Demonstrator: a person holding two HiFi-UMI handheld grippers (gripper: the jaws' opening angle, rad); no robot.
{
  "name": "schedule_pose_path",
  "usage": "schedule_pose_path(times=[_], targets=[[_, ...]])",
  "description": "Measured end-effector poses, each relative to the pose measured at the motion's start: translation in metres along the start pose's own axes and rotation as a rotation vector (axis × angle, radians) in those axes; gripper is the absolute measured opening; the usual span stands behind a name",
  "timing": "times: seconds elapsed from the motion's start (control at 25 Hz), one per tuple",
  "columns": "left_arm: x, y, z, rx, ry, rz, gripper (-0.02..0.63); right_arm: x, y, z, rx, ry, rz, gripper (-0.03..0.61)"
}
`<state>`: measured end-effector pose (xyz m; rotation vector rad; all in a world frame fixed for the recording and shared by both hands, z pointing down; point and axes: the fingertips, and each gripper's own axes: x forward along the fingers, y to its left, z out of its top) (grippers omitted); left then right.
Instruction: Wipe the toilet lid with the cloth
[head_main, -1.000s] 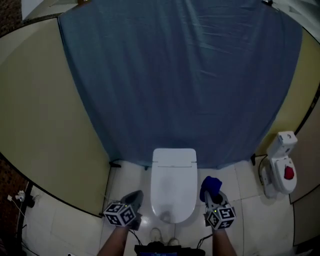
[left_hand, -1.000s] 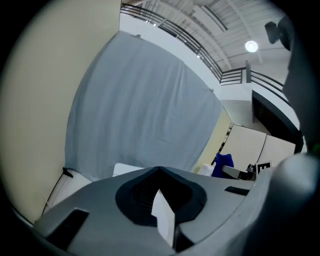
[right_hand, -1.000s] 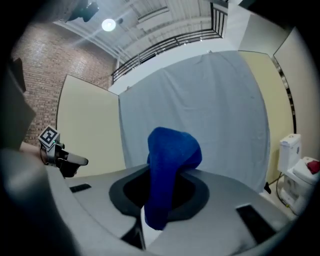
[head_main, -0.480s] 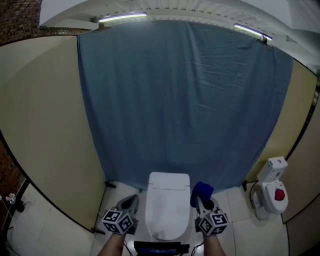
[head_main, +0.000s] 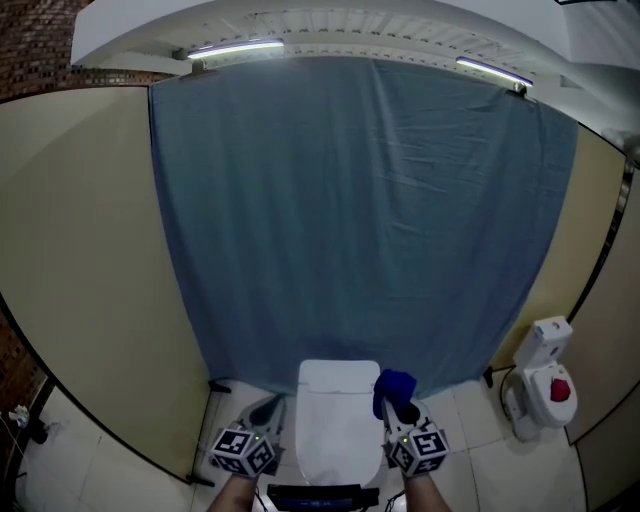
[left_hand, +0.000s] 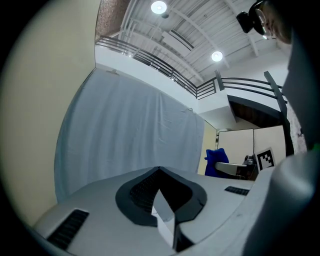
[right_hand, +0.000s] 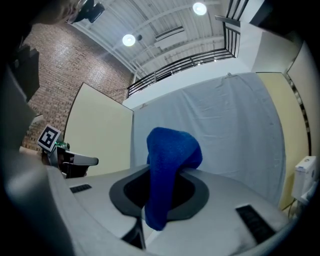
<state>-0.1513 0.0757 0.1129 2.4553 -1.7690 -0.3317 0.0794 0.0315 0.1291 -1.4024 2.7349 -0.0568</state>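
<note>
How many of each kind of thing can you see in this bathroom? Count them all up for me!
Toilet: 1
Blue cloth: 1
Grippers, the left gripper and the right gripper: 2
Blue curtain: 1
White fixture with a red part: 1
Strip lights: 2
Total: 8

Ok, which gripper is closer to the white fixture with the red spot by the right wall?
Right. The right gripper, holding the blue cloth, is on the toilet's right side, the same side as the white fixture. The left gripper is across the toilet, on its left.
</note>
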Motion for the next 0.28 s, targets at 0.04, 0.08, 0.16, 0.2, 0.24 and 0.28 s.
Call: schedule_pose_path(times=[0.04, 0.08, 0.16, 0.2, 0.24, 0.28], targets=[[0.000, 0.002, 0.000, 0.000, 0.002, -0.002, 0.000, 0.003, 0.002, -0.001, -0.008, -0.003, 0.005, 0.063], [0.001, 0.005, -0.001, -0.003, 0.004, 0.000, 0.000, 0.007, 0.005, -0.002, -0.014, -0.003, 0.013, 0.063], [0.001, 0.012, -0.005, -0.012, 0.015, 0.010, 0.000, 0.013, 0.012, -0.004, -0.011, 0.009, 0.028, 0.063], [0.002, 0.014, -0.007, -0.016, 0.024, 0.014, 0.000, 0.015, 0.014, -0.006, -0.005, 0.014, 0.032, 0.063], [0.003, 0.017, -0.010, -0.019, 0.032, 0.016, 0.000, 0.017, 0.015, -0.008, 0.002, 0.017, 0.034, 0.063], [0.004, 0.019, -0.012, -0.021, 0.041, 0.019, 0.000, 0.018, 0.016, -0.010, 0.008, 0.019, 0.036, 0.063]])
